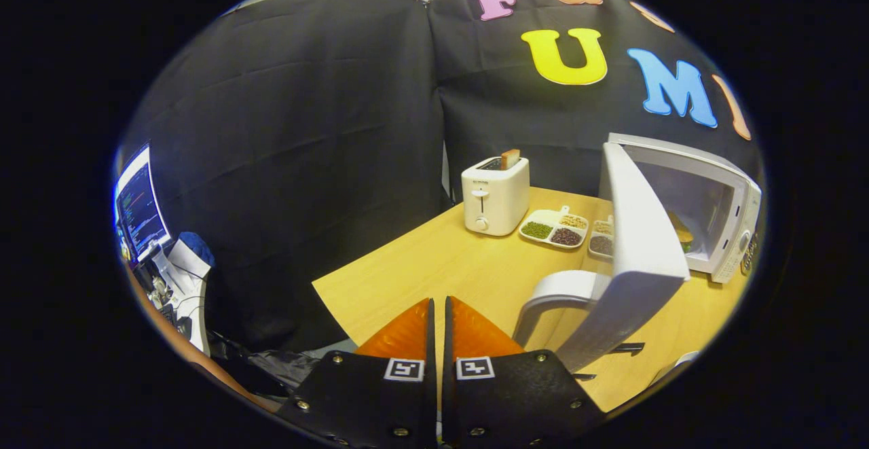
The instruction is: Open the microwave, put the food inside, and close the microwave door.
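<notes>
- Microwave (713, 214) stands on the wooden table (434, 265), beyond the fingers and off to the right, its door (641, 245) swung wide open.
- Food (681, 233) sits inside the cavity, partly hidden by the door.
- Gripper (439, 313) — jaws pressed nearly together, pinching nothing — hangs over the table's near edge.
- Toaster (494, 195) with a slice sticking up stands left of the microwave; two divided dishes of beans (553, 228) lie between them.

White microwave (706, 198) and toaster (494, 196) on a pale wood-grain table (434, 265).
</notes>
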Demonstrator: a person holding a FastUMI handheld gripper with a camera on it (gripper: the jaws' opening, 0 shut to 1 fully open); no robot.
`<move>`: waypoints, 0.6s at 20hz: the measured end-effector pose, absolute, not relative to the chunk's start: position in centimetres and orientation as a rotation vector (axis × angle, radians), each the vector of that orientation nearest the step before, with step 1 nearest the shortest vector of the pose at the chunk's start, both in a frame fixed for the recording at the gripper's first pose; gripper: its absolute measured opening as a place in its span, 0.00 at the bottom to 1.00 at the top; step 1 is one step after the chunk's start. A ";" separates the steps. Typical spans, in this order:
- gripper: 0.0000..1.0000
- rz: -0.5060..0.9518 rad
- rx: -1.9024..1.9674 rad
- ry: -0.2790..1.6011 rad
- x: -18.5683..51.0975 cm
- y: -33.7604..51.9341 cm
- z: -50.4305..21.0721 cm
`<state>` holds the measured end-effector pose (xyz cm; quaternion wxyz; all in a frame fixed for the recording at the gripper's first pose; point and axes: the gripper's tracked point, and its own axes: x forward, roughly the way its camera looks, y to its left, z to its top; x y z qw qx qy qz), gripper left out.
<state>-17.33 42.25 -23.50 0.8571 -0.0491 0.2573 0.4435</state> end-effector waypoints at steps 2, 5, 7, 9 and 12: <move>0.03 0.892 -0.125 0.545 -16.0 40.9 -23.9; 0.01 0.903 -0.124 0.573 -16.5 39.3 -23.9; 0.01 0.907 -0.135 0.578 -16.4 38.5 -23.9; 0.01 0.910 -0.130 0.597 -16.3 37.5 -24.1; 0.01 0.900 -0.140 0.618 -15.8 35.4 -24.2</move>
